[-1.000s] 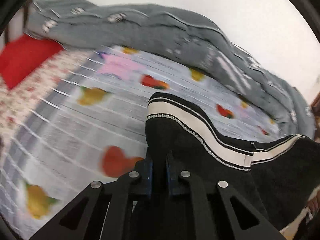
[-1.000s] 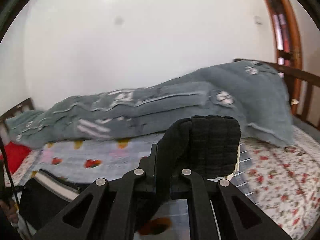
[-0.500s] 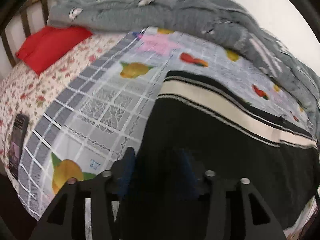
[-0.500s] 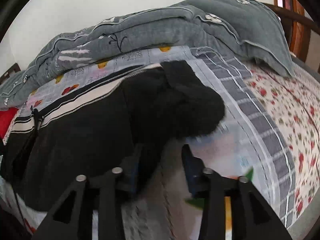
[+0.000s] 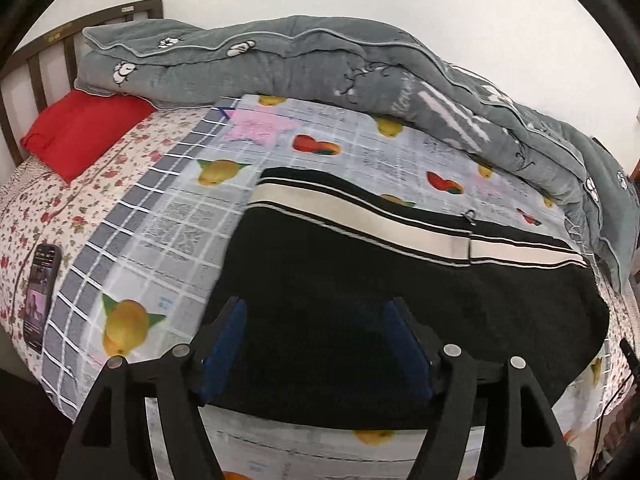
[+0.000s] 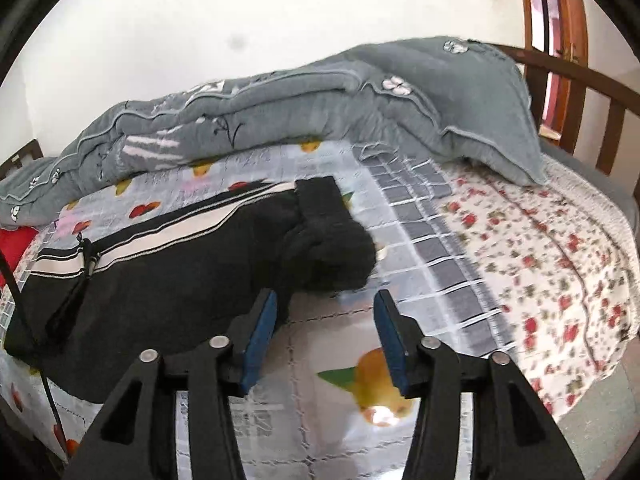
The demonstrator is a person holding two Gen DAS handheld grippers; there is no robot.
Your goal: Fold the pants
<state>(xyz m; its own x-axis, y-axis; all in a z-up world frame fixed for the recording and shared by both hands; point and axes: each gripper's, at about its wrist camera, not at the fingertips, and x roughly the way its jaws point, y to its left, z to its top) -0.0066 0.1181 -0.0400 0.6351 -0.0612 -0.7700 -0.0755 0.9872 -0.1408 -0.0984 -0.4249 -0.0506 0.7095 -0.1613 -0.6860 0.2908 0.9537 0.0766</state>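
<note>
A wide bed with a floral sheet fills both views, and a wooden rail stands at each end. On its middle lies a light checked plastic cover with fruit pictures. Along the far side, against the white wall, lies a long rolled grey quilt with white flower marks. The black pants with a cream and black side stripe lie flat on the checked cover, their length going from left to right near the front edge of the bed. In the right wrist view their black ribbed end is bunched at the right. A red pillow lies at the far left of the bed, partly under the quilt. A dark phone lies on the floral sheet at the left edge.

The left gripper hovers over the black fabric; its fingers are apart and still opening, and the cloth lies between them unpressed. The right gripper is just beside the bunched end; its fingers are also opening, with only the cover between them.
</note>
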